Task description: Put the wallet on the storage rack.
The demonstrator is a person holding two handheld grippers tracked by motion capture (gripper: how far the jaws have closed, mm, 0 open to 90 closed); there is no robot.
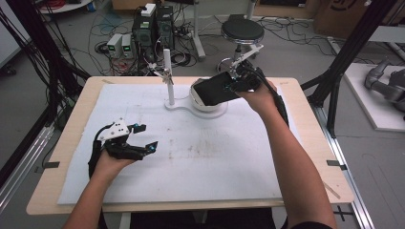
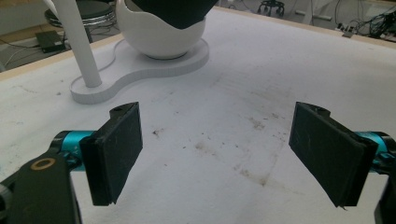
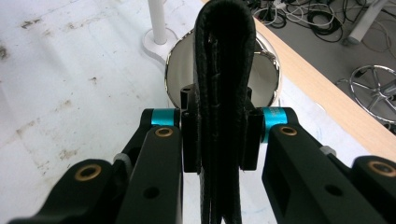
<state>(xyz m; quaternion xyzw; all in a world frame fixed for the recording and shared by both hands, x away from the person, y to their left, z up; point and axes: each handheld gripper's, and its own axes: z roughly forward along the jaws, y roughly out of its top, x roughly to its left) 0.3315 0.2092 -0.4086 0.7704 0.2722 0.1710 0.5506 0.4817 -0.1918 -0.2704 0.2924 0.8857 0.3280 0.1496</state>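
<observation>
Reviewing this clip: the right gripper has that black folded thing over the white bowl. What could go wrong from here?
1. The right gripper pinches the black folded item only by its edge; it might slip or tilt while going into the white bowl.
2. The item could catch the bowl's rim and shove the white stand base, which nothing holds down.
3. The left gripper sits open, away from the stand, so it cannot steady it quickly.

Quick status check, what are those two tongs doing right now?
Left tongs open, idle over the mat. Right tongs shut on black wallet, held over white bowl. Nothing in the way.
</observation>
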